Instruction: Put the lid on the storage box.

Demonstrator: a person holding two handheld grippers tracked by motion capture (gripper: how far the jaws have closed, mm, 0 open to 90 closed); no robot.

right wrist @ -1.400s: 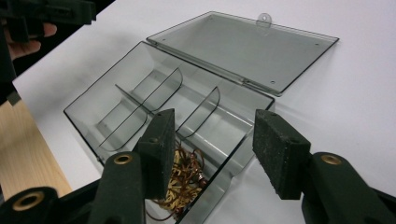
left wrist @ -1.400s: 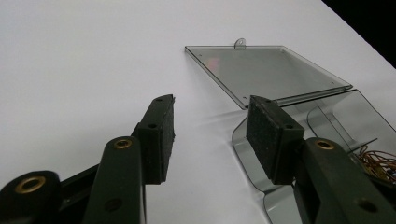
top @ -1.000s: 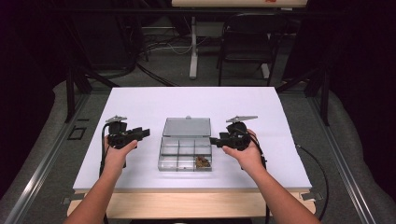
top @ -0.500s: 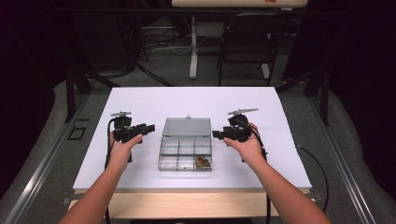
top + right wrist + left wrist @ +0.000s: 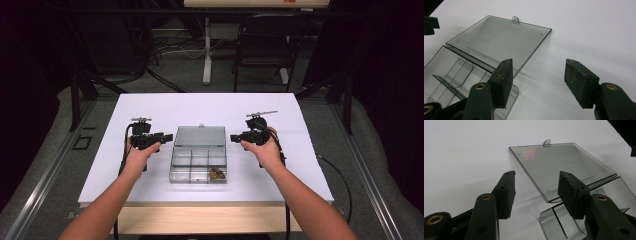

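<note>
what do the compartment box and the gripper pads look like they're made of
The compartment box looks like clear, glossy hard plastic: the white table shows through its open lid, which carries a rainbow glare spot. The pads on the right gripper look like matte black foam or rubber; the speckled, grainy surface suggests this, though which one is unclear.

Bare table (image 5: 150, 107) rings the open organizer box (image 5: 199, 160); its lid apparently lies flat.
</note>
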